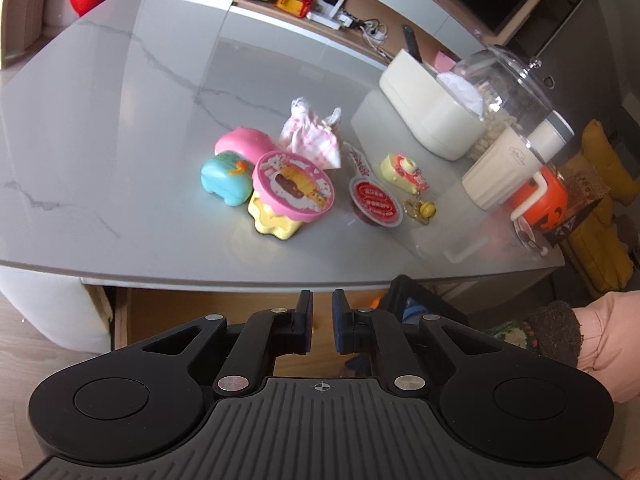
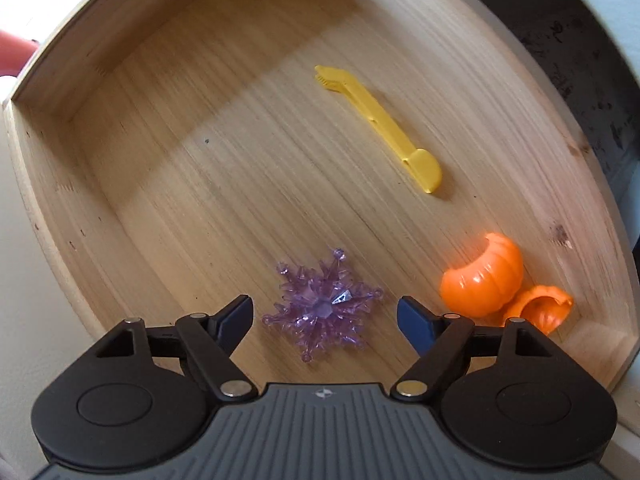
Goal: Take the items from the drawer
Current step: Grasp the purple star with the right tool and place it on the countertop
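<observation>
Two risks: the wide-spread right claw (image 2: 325, 316) may skid off the spiky purple snowflake (image 2: 322, 304) at lower centre; left claw (image 1: 322, 320) is narrow, empty.

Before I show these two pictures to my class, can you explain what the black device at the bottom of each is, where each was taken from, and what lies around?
Each black device is a hand-held two-finger gripper carrying its own camera. The left gripper, nearly closed and empty, looks over a grey marble-patterned table holding small toys, including a round pink-lidded toy box. The right gripper, open and empty, looks into a wooden drawer holding a purple crystal snowflake, a yellow plastic clip and two orange plastic pumpkin halves.
</observation>
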Motion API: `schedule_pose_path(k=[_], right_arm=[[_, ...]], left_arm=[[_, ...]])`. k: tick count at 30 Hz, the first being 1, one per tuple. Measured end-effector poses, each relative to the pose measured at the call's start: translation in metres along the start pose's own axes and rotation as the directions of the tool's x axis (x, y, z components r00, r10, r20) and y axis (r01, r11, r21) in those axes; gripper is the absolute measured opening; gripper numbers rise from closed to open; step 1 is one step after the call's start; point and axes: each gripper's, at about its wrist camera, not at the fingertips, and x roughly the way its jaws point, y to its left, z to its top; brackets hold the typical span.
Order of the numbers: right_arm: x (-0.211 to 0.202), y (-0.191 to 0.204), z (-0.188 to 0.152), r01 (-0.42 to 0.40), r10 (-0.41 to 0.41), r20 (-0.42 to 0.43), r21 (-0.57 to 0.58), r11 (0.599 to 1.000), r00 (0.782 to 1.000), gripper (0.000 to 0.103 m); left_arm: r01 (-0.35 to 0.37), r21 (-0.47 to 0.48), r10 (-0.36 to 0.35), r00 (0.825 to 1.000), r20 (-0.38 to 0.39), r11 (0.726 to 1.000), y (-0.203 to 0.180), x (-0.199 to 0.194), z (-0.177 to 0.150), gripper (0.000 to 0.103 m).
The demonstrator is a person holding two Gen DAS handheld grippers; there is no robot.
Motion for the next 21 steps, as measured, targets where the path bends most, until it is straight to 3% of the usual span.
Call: schedule_pose_path(k=[2, 5, 10, 14, 17, 21], right_arm=[[0.007, -0.001, 0.004, -0.026, 0.026, -0.013, 0.01, 1.0, 1.0, 0.083], [0.001, 0.0, 0.005, -0.032, 0.031, 0.008, 0.013, 0.999, 0.999, 0.058], [-0.027, 0.016, -0.018, 0.007, -0.005, 0.065, -0.04, 0.999, 0.998, 0.058], [-0.077, 0.017, -0.048, 0.024, -0.026, 0.184, 0.01, 1.0, 0.983, 0.058], [-0.139, 0.003, -0.068, 0.021, -0.04, 0.329, 0.062, 0.998, 0.944, 0.058], [-0.213, -0.023, -0.086, 0.041, -0.13, 0.515, 0.181, 0.983, 0.847, 0.058]], left_arm=[[-0.007, 0.01, 0.008, 0.998, -0.06, 1.0, 0.0, 0.009, -0.005, 0.011], [-0.015, 0.037, 0.019, 0.993, -0.121, 0.999, -0.003, 0.02, -0.013, 0.011], [-0.036, 0.073, 0.045, 0.991, -0.128, 0.997, -0.012, 0.027, -0.015, 0.011], [-0.118, 0.112, 0.131, 0.984, -0.123, 0.987, -0.016, 0.034, -0.018, 0.011], [-0.164, 0.173, 0.185, 0.976, -0.117, 0.971, -0.023, 0.041, -0.022, 0.011], [-0.168, 0.247, 0.199, 0.974, -0.109, 0.954, -0.034, 0.048, -0.027, 0.011]])
